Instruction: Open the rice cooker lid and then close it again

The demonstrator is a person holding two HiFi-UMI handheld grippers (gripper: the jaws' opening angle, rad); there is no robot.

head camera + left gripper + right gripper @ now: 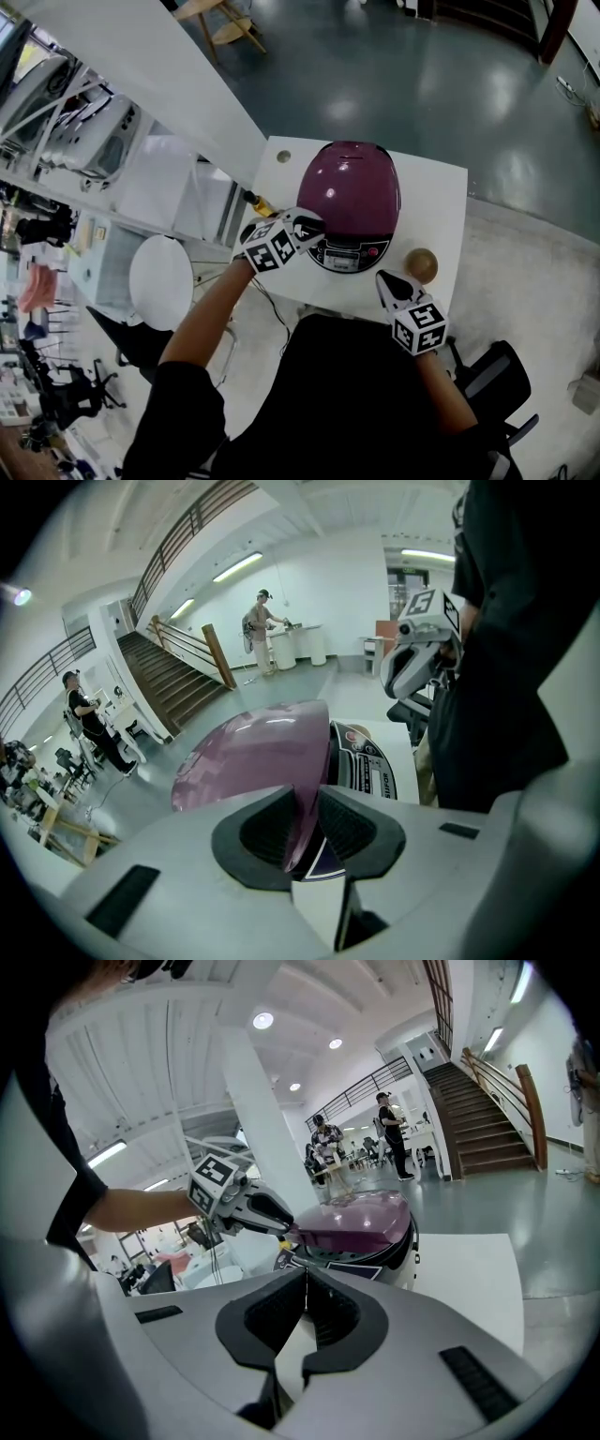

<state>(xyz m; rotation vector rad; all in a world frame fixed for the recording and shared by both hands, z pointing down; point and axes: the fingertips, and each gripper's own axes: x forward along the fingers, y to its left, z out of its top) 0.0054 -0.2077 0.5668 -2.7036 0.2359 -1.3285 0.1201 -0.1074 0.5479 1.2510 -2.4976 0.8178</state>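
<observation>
Rice cooker (348, 246) sits mid white table (441, 202), purple lid (349, 187) slightly lifted at the front, dark gap showing under it in the right gripper view. Left gripper (305, 228) jaws clamp the lid's front edge, just above the control panel (345, 255). Right gripper (394, 286) jaws closed on nothing, at the table's near edge beside a brown round object (421, 264)

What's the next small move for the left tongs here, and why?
Probably press the lid down until it seats. The left tongs are clamped on its rim, and the right gripper view shows it slightly raised above the rice cooker body.
</observation>
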